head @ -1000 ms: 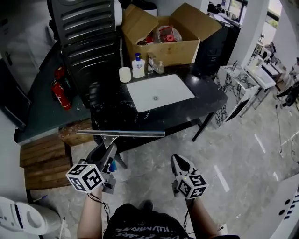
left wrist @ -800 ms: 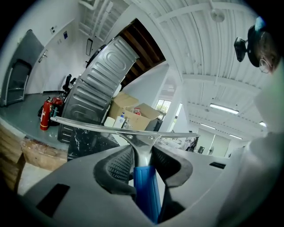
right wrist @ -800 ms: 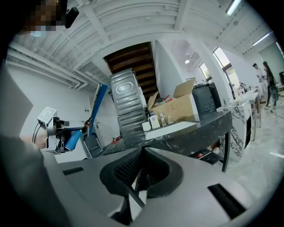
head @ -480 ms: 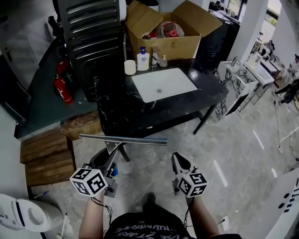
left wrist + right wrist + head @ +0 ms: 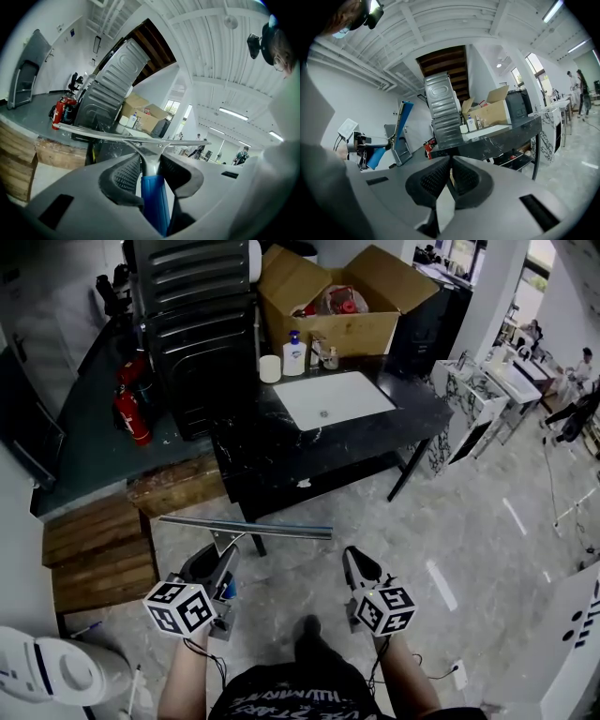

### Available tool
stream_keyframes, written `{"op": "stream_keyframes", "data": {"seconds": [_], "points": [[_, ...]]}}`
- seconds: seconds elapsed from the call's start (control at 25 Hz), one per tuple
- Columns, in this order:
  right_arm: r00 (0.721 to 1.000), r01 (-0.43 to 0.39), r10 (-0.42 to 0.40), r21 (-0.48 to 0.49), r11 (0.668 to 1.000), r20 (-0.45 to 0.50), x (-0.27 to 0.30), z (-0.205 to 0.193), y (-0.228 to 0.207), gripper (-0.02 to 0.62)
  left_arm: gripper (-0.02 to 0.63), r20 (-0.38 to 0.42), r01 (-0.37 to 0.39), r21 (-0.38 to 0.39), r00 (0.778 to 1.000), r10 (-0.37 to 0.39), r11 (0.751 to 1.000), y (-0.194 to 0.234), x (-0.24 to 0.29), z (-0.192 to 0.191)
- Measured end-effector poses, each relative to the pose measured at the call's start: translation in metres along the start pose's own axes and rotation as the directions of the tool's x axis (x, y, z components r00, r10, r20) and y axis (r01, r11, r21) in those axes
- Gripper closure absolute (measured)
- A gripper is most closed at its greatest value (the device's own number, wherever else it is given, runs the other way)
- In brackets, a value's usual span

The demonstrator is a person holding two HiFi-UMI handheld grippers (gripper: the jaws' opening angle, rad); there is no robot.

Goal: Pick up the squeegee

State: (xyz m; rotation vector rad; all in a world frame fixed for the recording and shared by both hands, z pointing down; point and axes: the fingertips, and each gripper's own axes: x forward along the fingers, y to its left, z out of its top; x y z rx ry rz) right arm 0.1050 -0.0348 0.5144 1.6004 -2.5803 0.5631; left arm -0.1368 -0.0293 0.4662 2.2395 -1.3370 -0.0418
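The squeegee (image 5: 246, 527) has a long metal blade bar and a blue handle. It hangs level over the floor in front of me, its blade crosswise. My left gripper (image 5: 223, 557) is shut on its blue handle (image 5: 153, 199), and the bar (image 5: 136, 138) spans the left gripper view just beyond the fingertips. My right gripper (image 5: 357, 564) hovers to the right at the same height, jaws shut with nothing between them (image 5: 450, 163). From the right gripper view the squeegee (image 5: 402, 123) shows edge-on at the left.
A black marble counter (image 5: 281, 451) with a white sink (image 5: 328, 399) stands ahead, bearing a cardboard box (image 5: 337, 306), soap bottle (image 5: 294, 354) and white cup (image 5: 270, 368). A dark metal cabinet (image 5: 192, 324), red extinguisher (image 5: 131, 413) and wooden pallets (image 5: 94, 554) lie left.
Both grippers have drawn back from the counter, which now sits farther up the head view. The squeegee stays in the left gripper's hold; the right jaws stay shut.
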Motion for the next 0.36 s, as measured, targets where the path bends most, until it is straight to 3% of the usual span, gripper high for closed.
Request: {"op": "stream_keyframes", "data": {"seconds": [0.36], "points": [[1.0, 0.026, -0.026, 0.002, 1.0, -0.005, -0.062, -0.043, 0.081, 0.547, 0.448, -0.018, 0.024, 0.004, 1.0, -0.024, 1.0, 0.002, -0.093, -0.029]]}}
